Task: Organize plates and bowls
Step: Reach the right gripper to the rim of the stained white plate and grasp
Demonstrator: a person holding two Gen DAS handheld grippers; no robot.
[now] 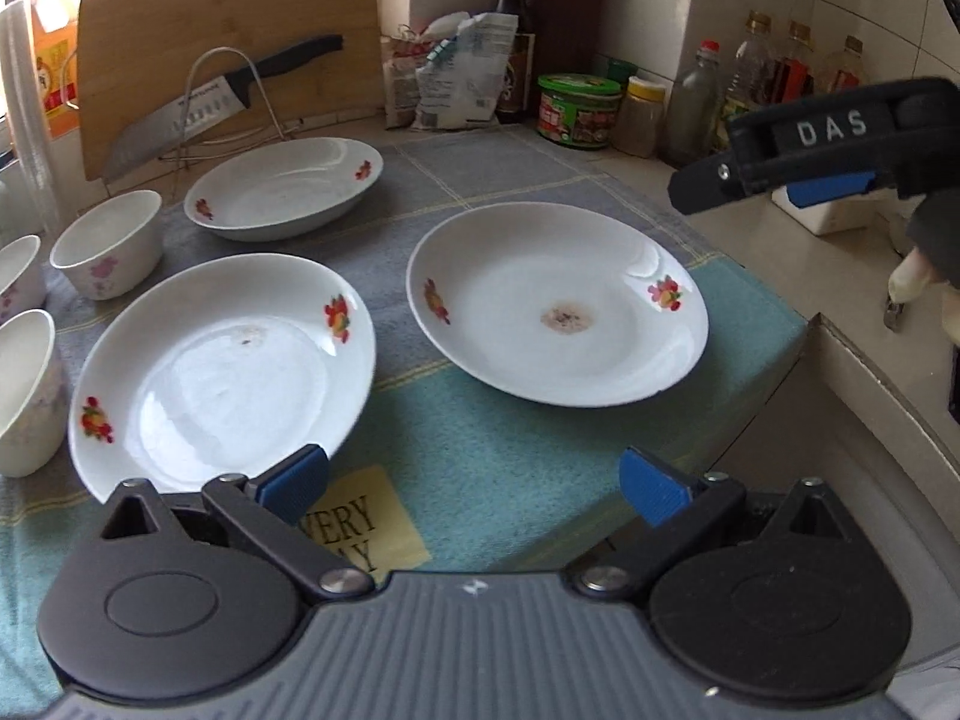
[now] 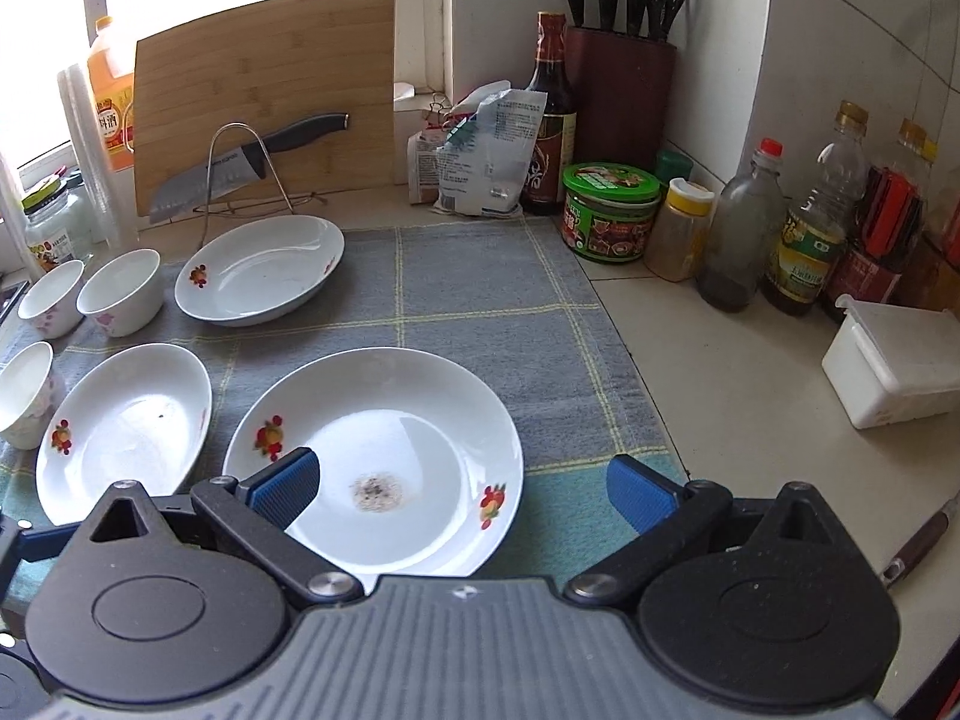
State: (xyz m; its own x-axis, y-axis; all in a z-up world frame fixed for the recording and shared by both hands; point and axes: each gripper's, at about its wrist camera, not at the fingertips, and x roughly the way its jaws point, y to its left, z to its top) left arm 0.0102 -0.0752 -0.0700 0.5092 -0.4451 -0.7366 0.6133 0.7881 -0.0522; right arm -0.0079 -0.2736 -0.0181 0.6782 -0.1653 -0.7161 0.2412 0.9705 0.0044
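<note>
Three white flower-print plates lie on a checked cloth. The stained plate sits closest to my right gripper, which hangs open just above its near rim, left pad over the plate. A second plate lies in front of my open left gripper, whose left fingertip overlaps its near edge. The third plate is at the back. Three small white bowls stand at the left. The stained plate and the right gripper also show in the left wrist view.
A cutting board with a knife on a wire rack leans at the back. Knife block, bags, a green jar and several bottles line the right wall. A white box sits on the counter. The counter drops off at the right.
</note>
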